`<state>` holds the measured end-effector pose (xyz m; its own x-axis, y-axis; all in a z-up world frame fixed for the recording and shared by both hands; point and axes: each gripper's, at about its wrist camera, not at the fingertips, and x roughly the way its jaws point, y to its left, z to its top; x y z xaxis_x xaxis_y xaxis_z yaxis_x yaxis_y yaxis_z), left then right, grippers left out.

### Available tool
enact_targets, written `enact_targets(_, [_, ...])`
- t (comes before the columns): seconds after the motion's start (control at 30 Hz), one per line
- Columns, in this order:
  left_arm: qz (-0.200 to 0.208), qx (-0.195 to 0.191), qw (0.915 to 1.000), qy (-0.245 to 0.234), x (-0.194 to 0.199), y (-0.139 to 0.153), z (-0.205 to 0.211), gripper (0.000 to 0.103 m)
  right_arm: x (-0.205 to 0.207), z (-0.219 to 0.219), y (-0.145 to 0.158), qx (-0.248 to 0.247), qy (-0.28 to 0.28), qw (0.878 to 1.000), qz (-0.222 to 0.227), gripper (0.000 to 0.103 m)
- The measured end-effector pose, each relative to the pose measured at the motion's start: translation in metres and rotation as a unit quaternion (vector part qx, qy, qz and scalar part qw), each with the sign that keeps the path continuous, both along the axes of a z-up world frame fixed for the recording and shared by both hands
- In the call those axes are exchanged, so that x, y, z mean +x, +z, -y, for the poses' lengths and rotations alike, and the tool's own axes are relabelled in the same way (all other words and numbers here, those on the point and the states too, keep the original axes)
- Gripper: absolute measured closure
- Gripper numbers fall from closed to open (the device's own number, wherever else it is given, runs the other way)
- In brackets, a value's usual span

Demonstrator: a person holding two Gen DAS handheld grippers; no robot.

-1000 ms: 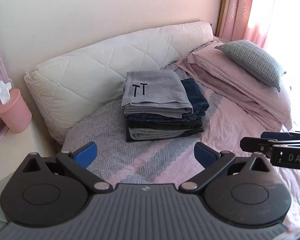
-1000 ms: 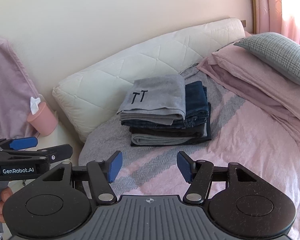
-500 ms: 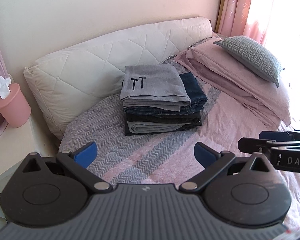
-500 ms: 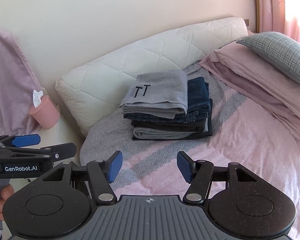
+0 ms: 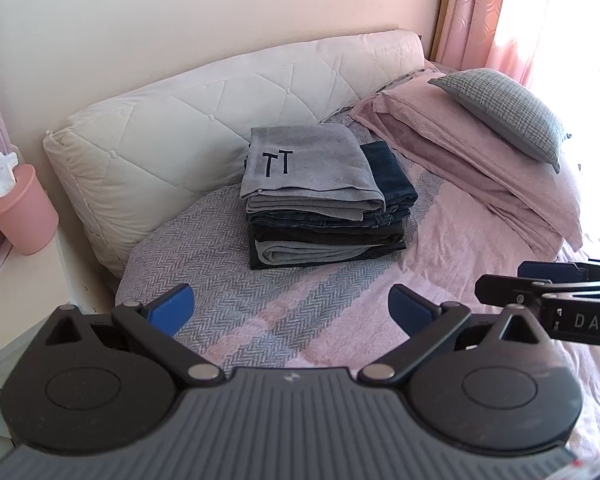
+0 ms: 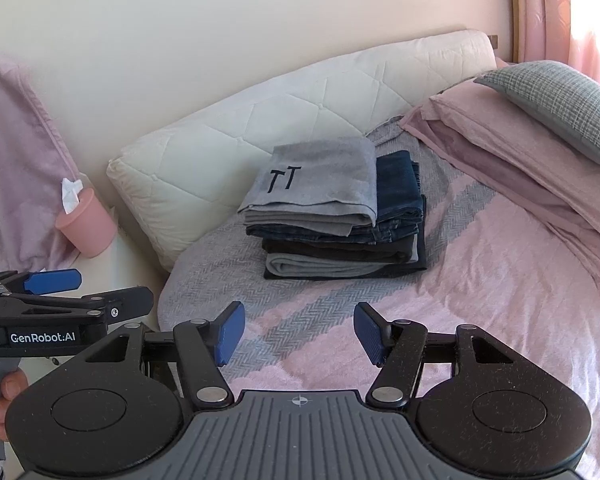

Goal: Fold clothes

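Observation:
A stack of folded clothes (image 5: 324, 208) (image 6: 336, 224) sits on the bed near the white quilted bolster. Its top piece is a grey garment (image 5: 308, 168) (image 6: 316, 178) with black "TT" lettering; dark jeans and another grey piece lie beneath. My left gripper (image 5: 290, 312) hovers open and empty over the bedspread, well short of the stack. In its own view my right gripper (image 6: 300, 334) is also open and empty, likewise short of the stack. Each gripper shows from the side at the edge of the other's view, the right one (image 5: 540, 280) and the left one (image 6: 60, 288).
The bed has a pink and grey herringbone bedspread (image 5: 340, 320). A white quilted bolster (image 5: 204, 120) lines the wall. Pink folded bedding (image 5: 480, 168) with a grey checked pillow (image 5: 504, 108) lies at right. A pink tissue cup (image 5: 20, 212) stands on a white nightstand at left.
Both grippers have drawn back and risen slightly, so the stack looks a little farther and higher in the frame. Both stay open and empty.

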<state>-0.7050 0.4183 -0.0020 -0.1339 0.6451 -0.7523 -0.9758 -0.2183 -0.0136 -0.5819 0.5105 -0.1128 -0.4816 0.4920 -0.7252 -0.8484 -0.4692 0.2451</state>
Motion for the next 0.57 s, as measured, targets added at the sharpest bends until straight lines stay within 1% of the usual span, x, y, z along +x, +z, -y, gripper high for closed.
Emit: enact_targets(0.57, [0.001,-0.008,0.9999,-0.014,0.001,-0.007,-0.014,0.001,-0.002,-0.012,-0.007,-0.011,-0.010,1.000,0.003,0.045])
